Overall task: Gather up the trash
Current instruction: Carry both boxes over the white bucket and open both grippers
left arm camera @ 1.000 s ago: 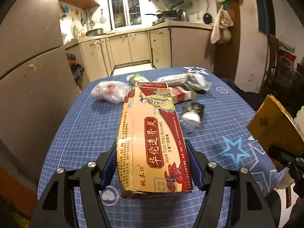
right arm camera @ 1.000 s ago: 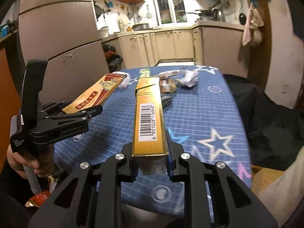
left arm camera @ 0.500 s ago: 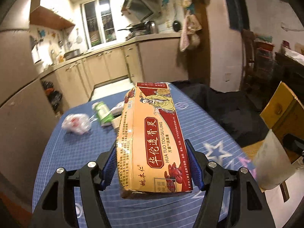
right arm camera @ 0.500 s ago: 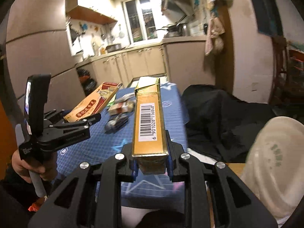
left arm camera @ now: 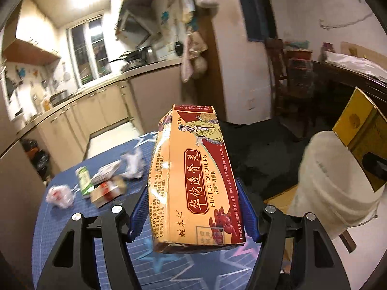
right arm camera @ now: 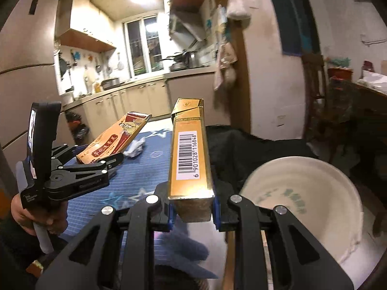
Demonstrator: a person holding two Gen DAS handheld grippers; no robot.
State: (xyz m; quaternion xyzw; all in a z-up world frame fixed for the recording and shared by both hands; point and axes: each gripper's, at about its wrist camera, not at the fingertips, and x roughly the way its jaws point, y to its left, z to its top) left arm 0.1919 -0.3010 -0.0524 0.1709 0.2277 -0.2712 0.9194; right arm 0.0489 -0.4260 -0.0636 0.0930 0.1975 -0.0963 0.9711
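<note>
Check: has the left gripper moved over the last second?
Yes. The left gripper, shut on the red-and-yellow box, has swung right, off the blue table toward the white bucket.

Far ahead of the gripper, beige kitchen cabinets stand under a bright window. A black pan sits on the stove there. To the right, a dark wooden chair stands against the white wall.

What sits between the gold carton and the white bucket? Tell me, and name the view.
Nothing solid: in the right wrist view only a gap showing black cloth behind separates the gold carton, clamped in the right gripper, from the white bucket.
</note>
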